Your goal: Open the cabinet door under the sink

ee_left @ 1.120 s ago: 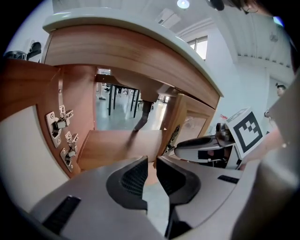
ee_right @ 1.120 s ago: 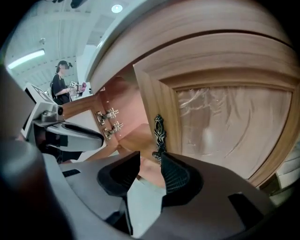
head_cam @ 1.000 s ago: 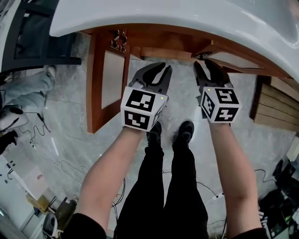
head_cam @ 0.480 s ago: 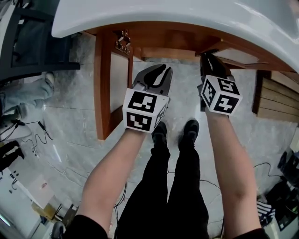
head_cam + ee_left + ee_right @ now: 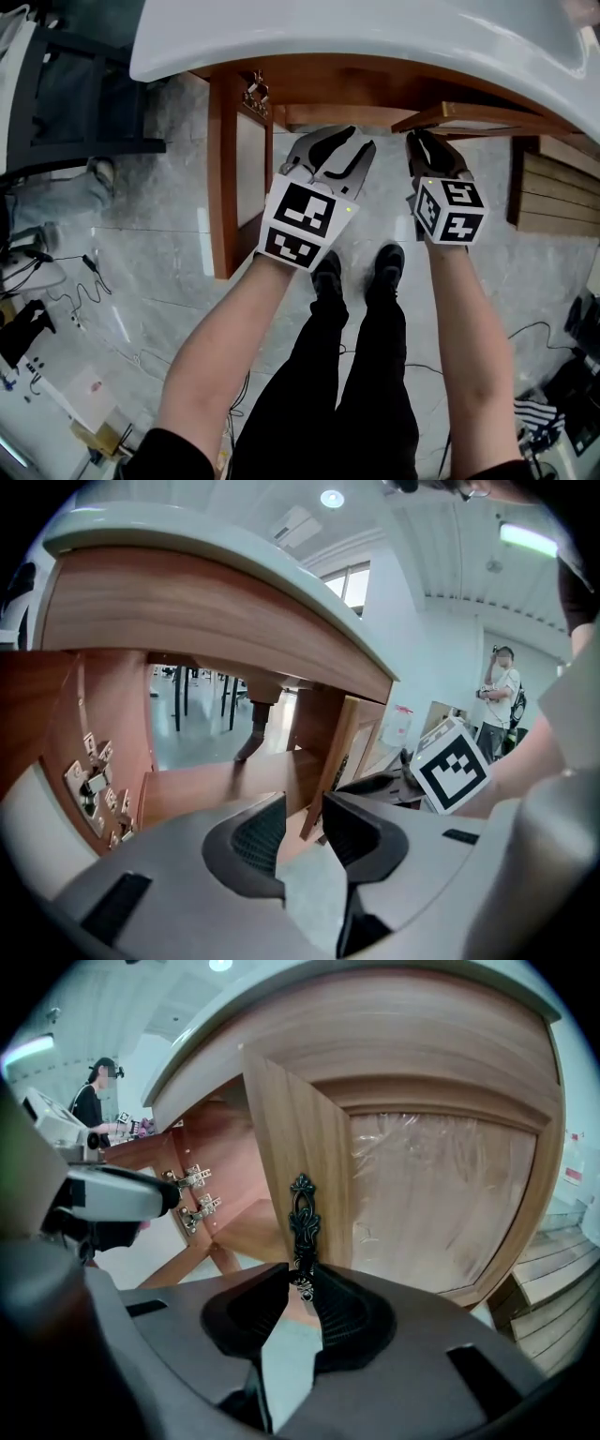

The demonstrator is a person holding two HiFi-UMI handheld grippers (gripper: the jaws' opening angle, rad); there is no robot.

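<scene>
Gripping only the handle's (image 5: 303, 1211) lower tip: slip risk on the pull.

The right hand-held gripper (image 5: 301, 1291) has just been closing and sits narrow on the handle of the right door (image 5: 478, 114), ajar under the sink's (image 5: 375, 37) front edge. That shallow bite could slide off, or twist the thin ornate metal if pulled off-axis. The left hand-held gripper (image 5: 303, 803) has just been opening: half wide, empty. The left door (image 5: 225, 187) is swung out at the cabinet's (image 5: 337, 80) left corner. The right door may swing into the shoes (image 5: 328, 274). Glossy grey stone floor (image 5: 141, 225), cables (image 5: 94, 267), wood slats (image 5: 553, 187), people (image 5: 502, 691) behind.
</scene>
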